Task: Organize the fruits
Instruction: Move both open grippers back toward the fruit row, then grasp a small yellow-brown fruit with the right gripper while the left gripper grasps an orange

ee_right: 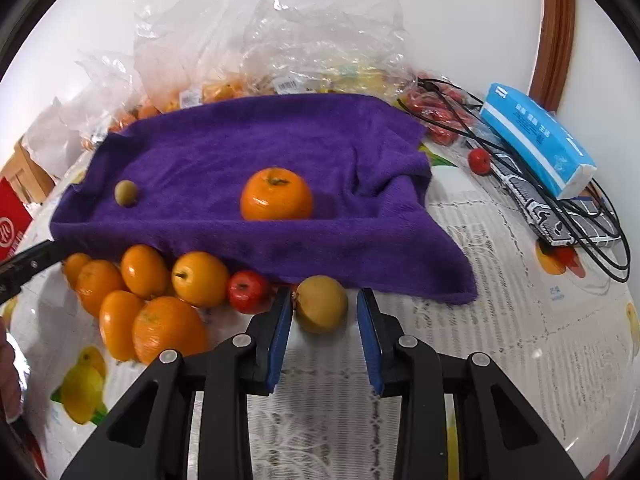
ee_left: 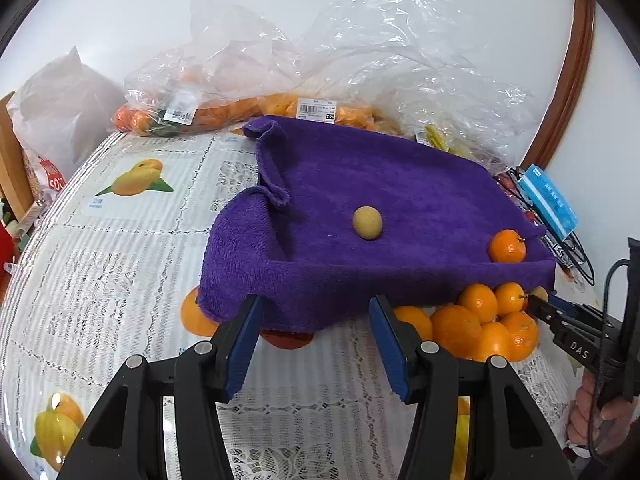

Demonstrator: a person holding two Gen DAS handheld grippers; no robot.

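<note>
My right gripper (ee_right: 322, 322) sits low-centre in the right wrist view w/ a yellow-brown fruit (ee_right: 321, 304) between its fingers (ee_right: 280, 332); left pad looks to touch it, right pad shows a gap, so I can't tell if it's clamped. My left gripper (ee_left: 316, 344) is spread, nothing between, just before the purple towel (ee_left: 360, 184) edge. On the towel: small tan fruit (ee_left: 367, 222) mid-frame, one orange (ee_right: 277, 195) right of it. Pile of oranges (ee_right: 148, 300) plus a red fruit (ee_right: 249, 291) lie on the surface (ee_right: 500, 320) lower left, against the towel's near edge.
</note>
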